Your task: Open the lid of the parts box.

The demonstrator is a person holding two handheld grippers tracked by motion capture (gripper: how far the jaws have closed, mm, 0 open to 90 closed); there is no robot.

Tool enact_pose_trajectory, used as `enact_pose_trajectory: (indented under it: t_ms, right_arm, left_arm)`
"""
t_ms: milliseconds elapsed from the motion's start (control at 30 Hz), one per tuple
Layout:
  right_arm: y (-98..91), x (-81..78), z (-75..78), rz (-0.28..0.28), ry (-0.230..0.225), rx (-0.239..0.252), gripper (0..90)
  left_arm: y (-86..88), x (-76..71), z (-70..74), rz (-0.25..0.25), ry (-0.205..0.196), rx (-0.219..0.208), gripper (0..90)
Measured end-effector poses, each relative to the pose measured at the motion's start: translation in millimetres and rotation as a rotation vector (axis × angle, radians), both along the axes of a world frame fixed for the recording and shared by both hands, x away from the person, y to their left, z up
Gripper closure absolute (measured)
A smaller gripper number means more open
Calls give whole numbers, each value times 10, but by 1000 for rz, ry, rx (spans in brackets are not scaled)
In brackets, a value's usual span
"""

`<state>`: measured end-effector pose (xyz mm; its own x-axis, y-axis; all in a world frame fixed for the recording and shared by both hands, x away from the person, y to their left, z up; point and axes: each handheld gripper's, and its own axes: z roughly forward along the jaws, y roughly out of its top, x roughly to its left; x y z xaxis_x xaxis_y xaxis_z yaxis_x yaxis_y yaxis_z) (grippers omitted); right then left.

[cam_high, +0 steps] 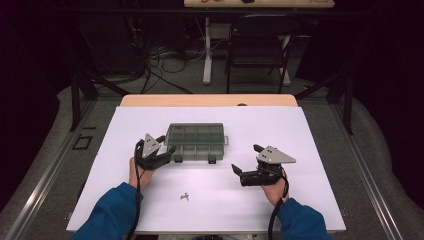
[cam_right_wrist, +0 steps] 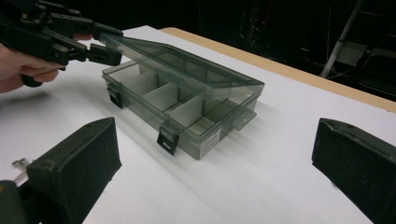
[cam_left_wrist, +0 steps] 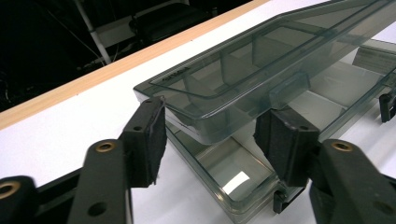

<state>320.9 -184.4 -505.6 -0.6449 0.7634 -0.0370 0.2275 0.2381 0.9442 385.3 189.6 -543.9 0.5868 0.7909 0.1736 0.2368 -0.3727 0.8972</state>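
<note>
A smoky clear compartment box [cam_high: 197, 151] lies mid-table with its lid [cam_high: 195, 133] tilted up off the base. In the left gripper view the near corner of the lid [cam_left_wrist: 219, 98] sits between the pads of my left gripper [cam_left_wrist: 210, 140], one pad on each side of that corner, with small gaps still showing. The right gripper view shows that left gripper [cam_right_wrist: 105, 44] at the raised lid [cam_right_wrist: 187, 65], and the empty compartments [cam_right_wrist: 163, 98] below it. My right gripper [cam_high: 245, 159] hovers to the right of the box, jaws wide open around nothing [cam_right_wrist: 215, 186].
A small metal part [cam_high: 185, 196] lies on the white sheet [cam_high: 300, 150] near the front, between my forearms. The box's two dark latches [cam_right_wrist: 167, 138] hang open on its front wall. A folding chair [cam_high: 260, 45] and cables stand beyond the table's wooden far edge [cam_high: 210, 100].
</note>
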Motion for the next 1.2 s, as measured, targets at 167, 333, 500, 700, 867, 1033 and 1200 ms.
enact_pose_trajectory:
  t_ms: [167, 333, 500, 700, 867, 1033, 1200]
  right_arm:
    - [92, 159, -29, 7, 7, -43, 11]
    - [210, 330, -80, 16, 16, -85, 31]
    - [294, 489, -116, 12, 25, -111, 97]
    - [391, 603, -126, 19, 8, -145, 153]
    - [460, 652, -154, 30, -6, -179, 224]
    - [533, 682, -192, 33, -23, -220, 314]
    - [564, 714, -204, 33, -30, -222, 391]
  left_arm:
    - [11, 3, -1, 2, -4, -6, 472]
    - [23, 11, 4, 1, -5, -2, 486]
    - [28, 23, 9, -2, 1, 4, 493]
    - [31, 29, 11, -4, 2, 5, 498]
    - [35, 32, 12, 0, -1, 2, 507]
    - [46, 44, 29, -8, 6, 9, 511]
    - [49, 50, 33, -6, 4, -1, 520]
